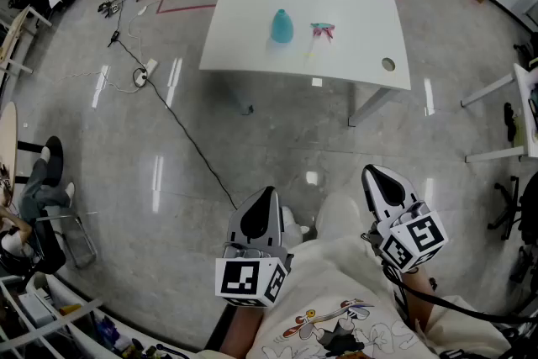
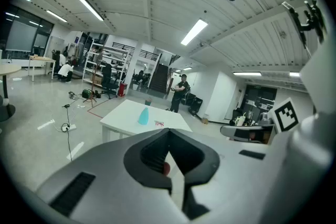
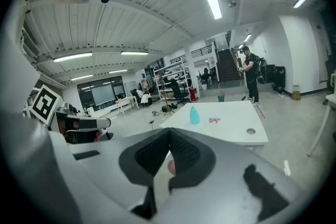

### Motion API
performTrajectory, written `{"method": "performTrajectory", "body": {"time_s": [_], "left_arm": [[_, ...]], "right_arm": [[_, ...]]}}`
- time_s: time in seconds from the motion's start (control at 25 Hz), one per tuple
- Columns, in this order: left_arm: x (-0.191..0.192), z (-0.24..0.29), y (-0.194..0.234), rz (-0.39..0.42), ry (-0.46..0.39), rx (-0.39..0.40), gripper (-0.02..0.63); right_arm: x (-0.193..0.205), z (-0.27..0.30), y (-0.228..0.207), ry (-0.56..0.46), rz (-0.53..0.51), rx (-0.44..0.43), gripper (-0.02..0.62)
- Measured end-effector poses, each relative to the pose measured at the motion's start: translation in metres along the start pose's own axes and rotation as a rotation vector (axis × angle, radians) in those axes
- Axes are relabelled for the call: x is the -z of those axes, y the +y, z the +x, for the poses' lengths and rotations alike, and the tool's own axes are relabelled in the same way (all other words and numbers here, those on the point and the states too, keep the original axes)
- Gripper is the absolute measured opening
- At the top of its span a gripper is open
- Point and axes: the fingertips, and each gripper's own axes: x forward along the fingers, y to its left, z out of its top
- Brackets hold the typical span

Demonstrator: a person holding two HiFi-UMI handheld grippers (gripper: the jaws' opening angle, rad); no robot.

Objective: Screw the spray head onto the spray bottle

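A teal spray bottle [image 1: 281,26] stands without its head on the white table [image 1: 353,55], far ahead of me. The pink spray head [image 1: 322,30] lies just right of it, its thin tube trailing toward me. The bottle [image 2: 143,115] and head [image 2: 159,123] appear small in the left gripper view, and again as bottle [image 3: 194,115] and head [image 3: 213,120] in the right gripper view. My left gripper [image 1: 262,196] and right gripper [image 1: 376,174] are held close to my body, well short of the table. Both are shut with nothing between the jaws.
A black cable [image 1: 181,126] runs across the shiny floor to a power strip [image 1: 149,66] left of the table. The table has a round hole [image 1: 387,64] near its right front corner. A person [image 2: 180,93] stands beyond the table. Chairs and shelving line the room's edges.
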Motion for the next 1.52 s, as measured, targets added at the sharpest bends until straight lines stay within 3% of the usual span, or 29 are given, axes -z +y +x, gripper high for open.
{"method": "performTrajectory", "body": {"time_s": [0.28,0.52,0.88,0.92,0.96,1.0,1.04,1.12,1.28,1.36,1.52], "left_arm": [[-0.027,0.075,0.023,0.037,0.022,0.030,0.006],[-0.068,0.202,0.015,0.104,0.073,0.053,0.006],[-0.119,0.332,0.009,0.195,-0.009,-0.025,0.008],[-0.123,0.347,0.007,0.206,-0.003,-0.023,0.024],[-0.126,0.362,0.007,0.218,0.000,-0.015,0.097],[-0.128,0.377,0.010,0.236,-0.003,-0.005,0.275],[-0.126,0.392,0.018,0.259,-0.010,0.002,0.383],[-0.113,0.423,0.047,0.303,-0.033,-0.008,0.448],[-0.077,0.482,0.119,0.361,-0.097,-0.080,0.472],[-0.069,0.515,0.139,0.405,-0.122,-0.089,0.476],[-0.043,0.573,0.174,0.364,-0.076,-0.045,0.476]], "right_arm": [[-0.020,0.061,-0.038,0.014,-0.007,-0.002,0.006],[-0.066,0.127,-0.142,0.018,0.050,0.025,0.006],[-0.130,0.186,-0.264,-0.021,0.031,-0.037,0.006],[-0.139,0.190,-0.274,-0.009,0.037,-0.046,0.006],[-0.146,0.195,-0.280,0.003,0.046,-0.056,0.006],[-0.151,0.201,-0.284,0.016,0.055,-0.067,0.006],[-0.155,0.209,-0.285,0.027,0.064,-0.079,0.006],[-0.156,0.230,-0.279,0.041,0.075,-0.104,0.006],[-0.148,0.268,-0.259,0.072,0.105,-0.170,0.006],[-0.144,0.283,-0.259,0.104,0.104,-0.162,0.006],[-0.139,0.314,-0.254,0.162,0.145,-0.128,0.006]]}}
